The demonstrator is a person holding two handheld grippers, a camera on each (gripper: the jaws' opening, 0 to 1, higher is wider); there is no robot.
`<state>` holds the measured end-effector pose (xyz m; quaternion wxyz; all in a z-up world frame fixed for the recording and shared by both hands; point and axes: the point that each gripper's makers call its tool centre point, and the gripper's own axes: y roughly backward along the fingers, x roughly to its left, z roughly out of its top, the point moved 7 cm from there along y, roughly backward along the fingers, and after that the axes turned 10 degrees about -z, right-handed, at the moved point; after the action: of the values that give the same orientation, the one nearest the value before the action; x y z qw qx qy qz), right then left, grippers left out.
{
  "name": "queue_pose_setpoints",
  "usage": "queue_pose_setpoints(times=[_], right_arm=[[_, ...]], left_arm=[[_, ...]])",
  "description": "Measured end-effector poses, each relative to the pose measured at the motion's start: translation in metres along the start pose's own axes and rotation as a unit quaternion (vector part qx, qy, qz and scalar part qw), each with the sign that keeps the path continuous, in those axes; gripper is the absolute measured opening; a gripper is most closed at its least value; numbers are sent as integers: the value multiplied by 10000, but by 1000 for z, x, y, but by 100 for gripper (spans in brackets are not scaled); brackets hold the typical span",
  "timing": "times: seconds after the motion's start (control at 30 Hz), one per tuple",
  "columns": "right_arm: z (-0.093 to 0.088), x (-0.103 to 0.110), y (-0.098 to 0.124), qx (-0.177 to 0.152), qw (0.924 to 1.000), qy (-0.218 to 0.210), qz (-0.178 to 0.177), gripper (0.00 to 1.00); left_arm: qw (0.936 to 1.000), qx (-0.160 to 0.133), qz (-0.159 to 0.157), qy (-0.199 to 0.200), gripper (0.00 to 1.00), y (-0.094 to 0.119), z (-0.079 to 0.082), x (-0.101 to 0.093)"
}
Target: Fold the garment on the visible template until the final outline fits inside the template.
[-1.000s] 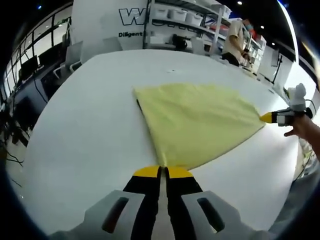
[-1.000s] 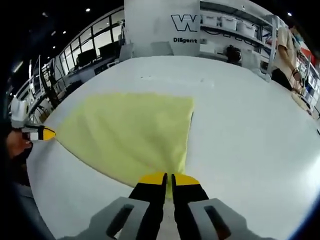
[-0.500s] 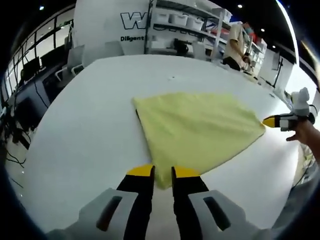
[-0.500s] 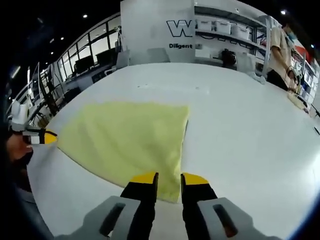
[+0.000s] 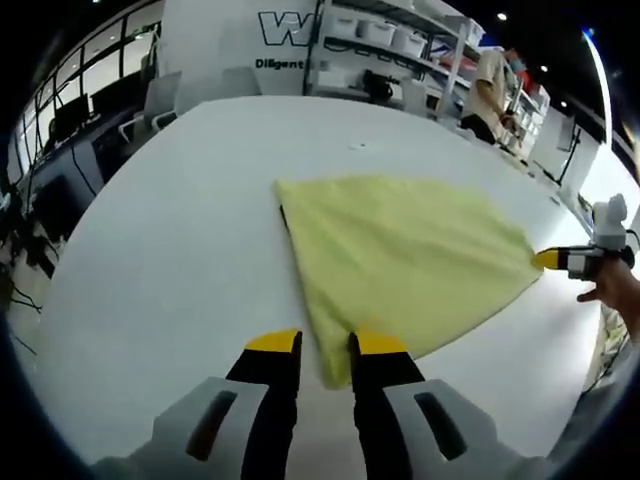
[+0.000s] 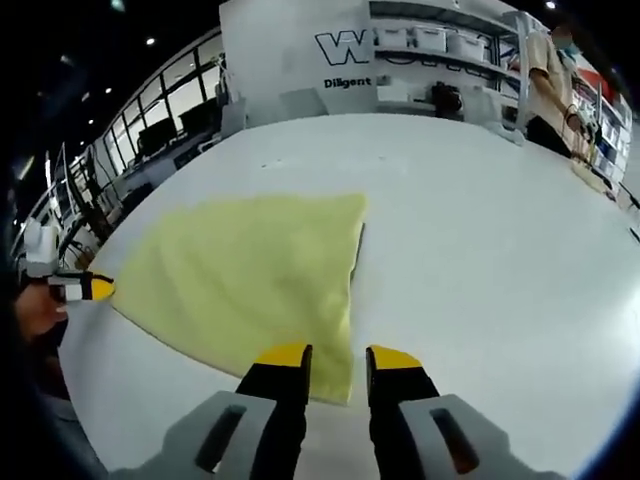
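A: Lying flat on the white table (image 5: pixel 150 260), the yellow garment (image 5: pixel 400 260) spreads out as a folded sheet with straight edges and pointed corners. In the left gripper view its nearest corner reaches down to the gap between the two yellow-tipped jaws of the left gripper (image 5: pixel 325 345).

B: Is that gripper clamped on the cloth?

A: No. Its jaws stand apart with a clear gap, and the corner lies loose between the tips, nothing pinched. The right gripper (image 6: pixel 338 355) is the same in its own view: jaws parted, the near corner of the garment (image 6: pixel 250 270) lying at the gap and slightly under the left tip, not gripped.

B: Can each gripper be seen from the other side?

A: Yes. In the left gripper view the right gripper (image 5: pixel 560 260) comes in at the right edge, its yellow tip beside the garment's far corner, with a hand (image 5: pixel 615 290) behind it. In the right gripper view the left gripper (image 6: pixel 85 288) sits at the left edge, its tip touching or just beside the opposite corner; I cannot tell which.

B: And around the table (image 6: pixel 480 230)?

A: Shelves (image 5: pixel 400 40) with bins stand beyond it, a wall with large dark lettering (image 6: pixel 345 45), and a person (image 5: pixel 490 90) standing by the shelves. A thin dark line shows along one edge of the garment; I cannot tell what it is.
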<state>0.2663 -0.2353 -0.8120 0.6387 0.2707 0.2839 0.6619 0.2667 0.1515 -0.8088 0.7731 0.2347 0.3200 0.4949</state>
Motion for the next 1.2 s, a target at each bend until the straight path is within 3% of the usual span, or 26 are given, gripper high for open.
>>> queue_pose_setpoints(times=[0.2,0.57,0.87,1.2], right_arm=[[-1,7,3,61,9999,75,66,11],[-5,9,3,78,9995,295,44,1],[-10,10,11,193,9990,387,58,0],[-30,11,35,589,9967,555,18,0]], left_arm=[[10000,31,-39,-3,19,-3,-1,1],[9997,39,-192,-116,7,-6,-2,-7],[9995,129,-219,-168,5,-4,-2,-6],[9986,281,-344,-298,4,15,-21,-15]])
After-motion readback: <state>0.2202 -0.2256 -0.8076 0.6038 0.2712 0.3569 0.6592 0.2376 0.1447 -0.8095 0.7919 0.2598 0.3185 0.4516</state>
